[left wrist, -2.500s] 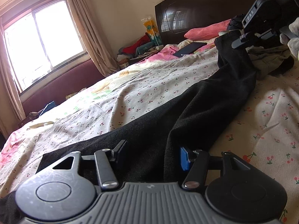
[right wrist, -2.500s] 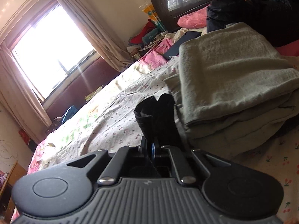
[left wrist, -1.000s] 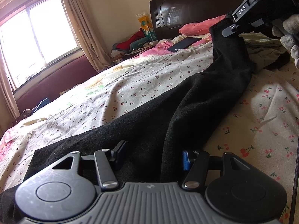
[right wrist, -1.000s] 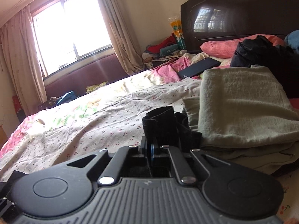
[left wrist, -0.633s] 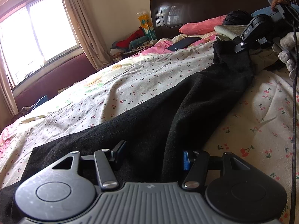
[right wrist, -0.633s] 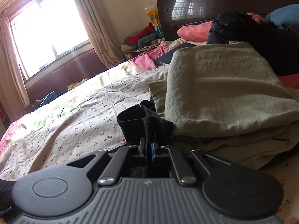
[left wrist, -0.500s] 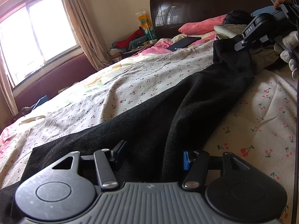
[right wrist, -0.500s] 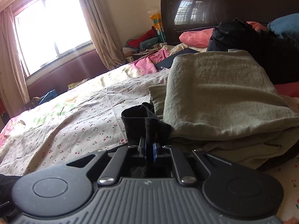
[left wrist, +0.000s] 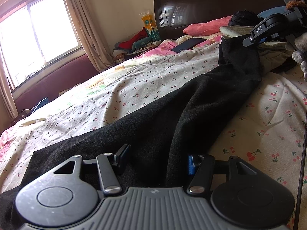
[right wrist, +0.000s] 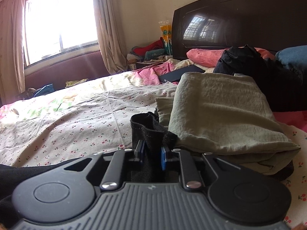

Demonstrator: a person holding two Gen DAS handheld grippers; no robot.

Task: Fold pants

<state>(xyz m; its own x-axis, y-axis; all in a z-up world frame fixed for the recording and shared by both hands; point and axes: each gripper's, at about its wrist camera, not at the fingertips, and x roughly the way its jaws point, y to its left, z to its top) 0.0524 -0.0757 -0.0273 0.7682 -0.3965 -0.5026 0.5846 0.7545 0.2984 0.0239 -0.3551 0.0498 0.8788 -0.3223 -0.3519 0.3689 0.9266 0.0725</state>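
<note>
Black pants (left wrist: 191,103) lie stretched along the cherry-print bed sheet (left wrist: 153,80). My left gripper (left wrist: 156,159) is open, its jaws wide apart over the near end of the pants. My right gripper (right wrist: 152,154) has its jaws parted around the far pant end (right wrist: 147,128), which stands bunched between the fingers. In the left wrist view the right gripper (left wrist: 247,42) hangs at the far pant end, by a gloved hand (left wrist: 299,48).
A stack of folded olive-green cloth (right wrist: 220,113) lies just right of the pant end. Pink pillows (right wrist: 205,55), a black bag (right wrist: 249,61), a dark tablet (right wrist: 182,72) and a dark headboard (right wrist: 239,19) are behind. A window (right wrist: 59,21) is at left.
My right gripper's jaws have opened from shut on the pant end, and it has lowered the pant end toward the bed. The left gripper has stayed open and still.
</note>
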